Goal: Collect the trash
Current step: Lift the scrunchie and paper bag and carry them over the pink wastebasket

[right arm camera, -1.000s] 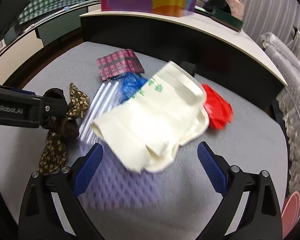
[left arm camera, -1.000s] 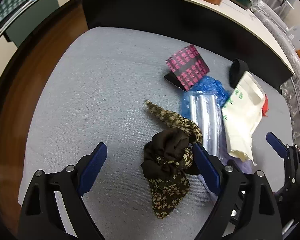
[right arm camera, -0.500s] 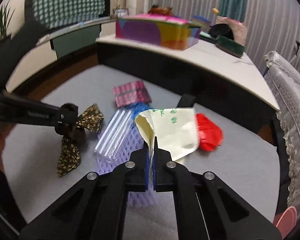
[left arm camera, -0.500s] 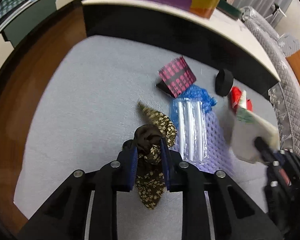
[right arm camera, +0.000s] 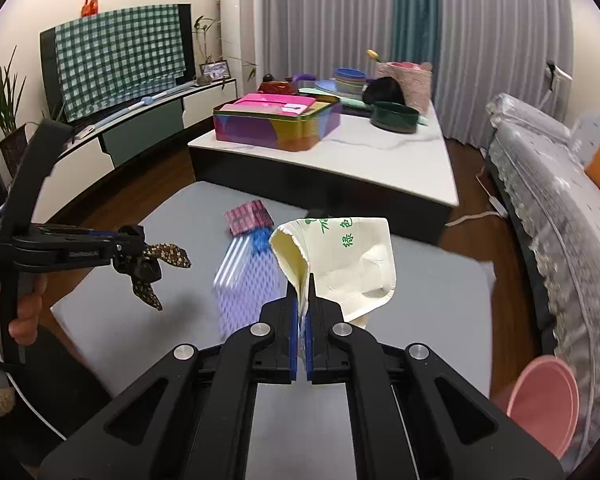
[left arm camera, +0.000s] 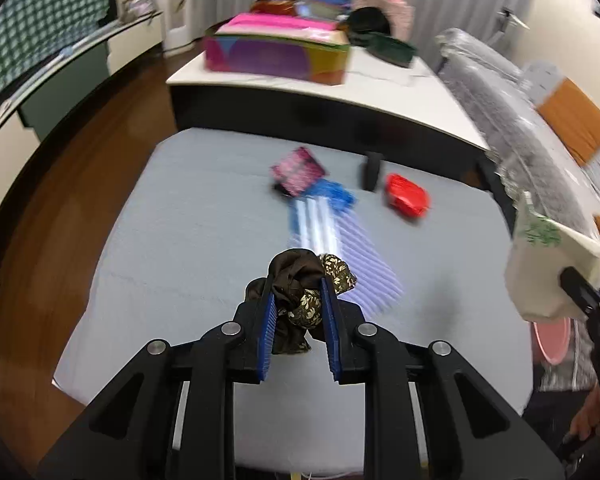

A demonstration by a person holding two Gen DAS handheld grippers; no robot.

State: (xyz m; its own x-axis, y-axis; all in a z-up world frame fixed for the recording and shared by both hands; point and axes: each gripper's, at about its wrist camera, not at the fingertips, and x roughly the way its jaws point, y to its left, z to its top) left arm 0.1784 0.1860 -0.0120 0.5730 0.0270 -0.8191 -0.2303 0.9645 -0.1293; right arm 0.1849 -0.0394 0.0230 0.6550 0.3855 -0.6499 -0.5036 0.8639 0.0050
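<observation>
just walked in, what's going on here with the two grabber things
A person is clearing litter off a grey mat with a handheld gripper in each hand. The left gripper is clamped on a brown floral scrunchie, held clear of the mat. The right gripper pinches a cream paper bag, also in the air. A pink patterned packet, some clear tubes, purple foam netting and a red wrapper are on the mat.

A crumpled brown floral cloth (left arm camera: pixel 300 296) and a cream paper bag (right arm camera: pixel 348 264) hang lifted above the grey mat (left arm camera: pixel 188 240).
</observation>
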